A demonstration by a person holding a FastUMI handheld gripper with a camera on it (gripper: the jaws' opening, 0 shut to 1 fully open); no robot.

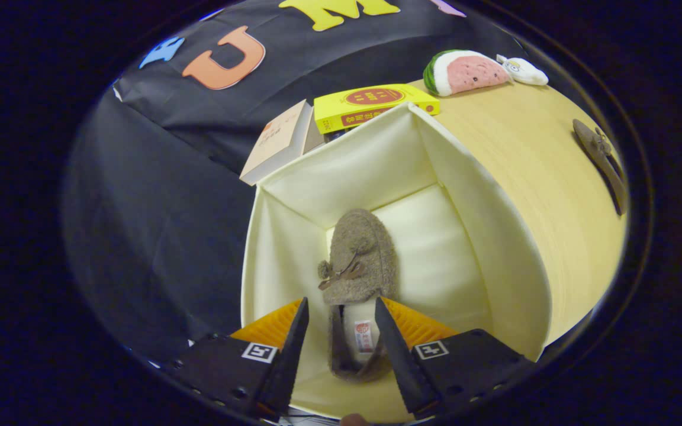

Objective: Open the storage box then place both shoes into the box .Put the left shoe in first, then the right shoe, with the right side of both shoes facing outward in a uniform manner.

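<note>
Two books are seen at the far left of the table, behind the storage box: a beige book [279, 142] standing tilted against the booth wall, and a yellow book [370, 105] lying flat just beside it, touching the box's back edge

The storage box [495, 236] is open, cream-lined, with no lid seen on it. One brown fuzzy shoe [357, 260] is lying on the box floor along the left wall, toe pointed away, heel toward the gripper, a small bow on its upper. The insole with a small label is visible at the heel end

The gripper [341, 310] is held above the box opening, looking down into it. Its fingers are spread apart, one on each side of the shoe's heel; whether the pads actually touch the shoe cannot be told, and no grip is seen. Nothing else is between the fingers

To the right of the box, the wooden table [530, 160] is seen. A watermelon-slice plush [465, 72] and a small white plush [523, 71] sit at the far edge. The second shoe [601, 163] is lying on the table well apart from the box, near the right edge
</note>
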